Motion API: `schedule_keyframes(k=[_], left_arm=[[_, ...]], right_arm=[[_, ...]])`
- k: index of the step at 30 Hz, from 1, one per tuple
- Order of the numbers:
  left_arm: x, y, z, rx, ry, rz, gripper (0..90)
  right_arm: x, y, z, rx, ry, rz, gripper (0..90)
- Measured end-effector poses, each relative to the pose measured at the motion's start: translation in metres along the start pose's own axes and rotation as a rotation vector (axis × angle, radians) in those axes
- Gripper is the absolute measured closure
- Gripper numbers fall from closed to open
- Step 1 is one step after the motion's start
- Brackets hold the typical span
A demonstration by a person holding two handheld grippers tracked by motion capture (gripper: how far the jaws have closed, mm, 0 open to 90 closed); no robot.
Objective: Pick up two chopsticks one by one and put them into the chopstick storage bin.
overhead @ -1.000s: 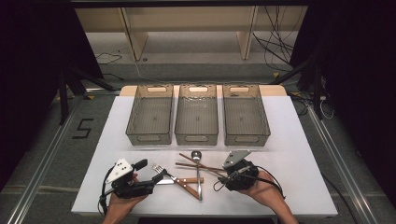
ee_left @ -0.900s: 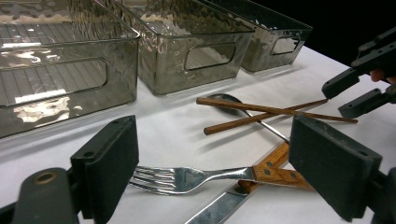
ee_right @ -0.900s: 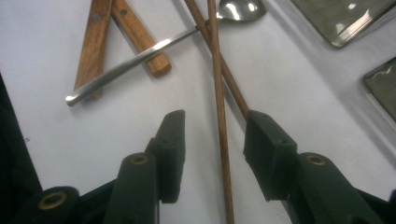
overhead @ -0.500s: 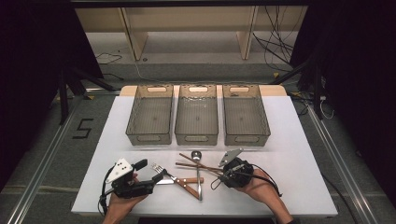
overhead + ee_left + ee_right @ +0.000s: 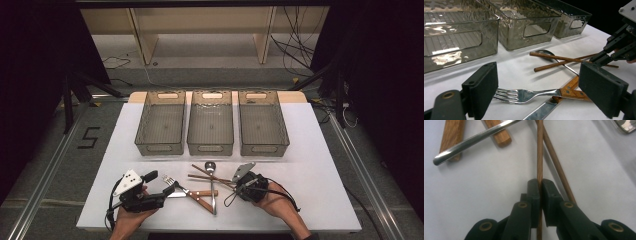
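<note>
1. The right claw (image 5: 539, 185) is pinching one thin round brown wooden chopstick (image 5: 539, 152). Its jaws have just been closing, and the right gripper view shows the stick clamped between the pads.
2. The relation that matters: the stick's long axis runs straight out ahead of that claw, in line with the jaws, so it's held near one end and most of its length sticks forward. My guess is it'll droop or swing if lifted fast.
3. A second matching wooden chopstick (image 5: 556, 162) crosses right under it at a shallow angle, touching or nearly so. I can't tell which. It could get dragged along.
4. In the high view the pile sits on the white worktop (image 5: 320, 165) between the two hands. The right claw (image 5: 239, 182) is on it, so that hand is clearly the nearer one for the sticks.
5. The left claw (image 5: 539, 85) is spread wide, with the shiny steel fork with a riveted wooden handle (image 5: 524, 95) lying between its pads, not gripped.
6. Three smoky translucent ribbed plastic bins (image 5: 210, 122) sit in a row beyond the cutlery, well apart from it.
</note>
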State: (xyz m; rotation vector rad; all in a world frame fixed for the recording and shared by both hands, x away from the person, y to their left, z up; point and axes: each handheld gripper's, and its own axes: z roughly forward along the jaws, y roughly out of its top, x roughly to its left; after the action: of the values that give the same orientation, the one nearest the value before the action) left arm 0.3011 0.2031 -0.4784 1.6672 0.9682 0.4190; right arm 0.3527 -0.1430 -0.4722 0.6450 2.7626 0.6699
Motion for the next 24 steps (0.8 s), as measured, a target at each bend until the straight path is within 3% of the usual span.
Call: schedule_keyframes(k=[10,14,17,19,20,23,24], left_arm=[[0.000,0.000,0.000,0.003,0.001,0.001,16.0],[0.000,0.002,-0.002,0.005,0.002,0.009,16.0],[0.000,0.006,-0.003,0.005,-0.009,0.000,16.0],[-0.003,0.011,-0.004,0.023,0.011,0.028,16.0],[-0.005,0.014,-0.003,0.048,0.031,0.053,16.0],[-0.009,0.023,0.000,0.106,0.014,0.060,16.0],[-0.010,0.026,0.002,0.118,0.004,0.061,16.0]], right_arm=[[0.007,0.003,-0.017,-0.044,-0.017,-0.066,86.2],[0.015,0.006,-0.026,-0.089,-0.047,-0.149,86.2],[0.017,0.007,-0.030,-0.105,-0.057,-0.170,86.2],[0.022,0.007,-0.033,-0.124,-0.068,-0.218,86.2],[0.022,0.007,-0.033,-0.124,-0.068,-0.218,86.2],[0.026,0.008,-0.033,-0.142,-0.068,-0.255,86.1],[0.029,0.010,-0.032,-0.138,-0.082,-0.300,86.2]])
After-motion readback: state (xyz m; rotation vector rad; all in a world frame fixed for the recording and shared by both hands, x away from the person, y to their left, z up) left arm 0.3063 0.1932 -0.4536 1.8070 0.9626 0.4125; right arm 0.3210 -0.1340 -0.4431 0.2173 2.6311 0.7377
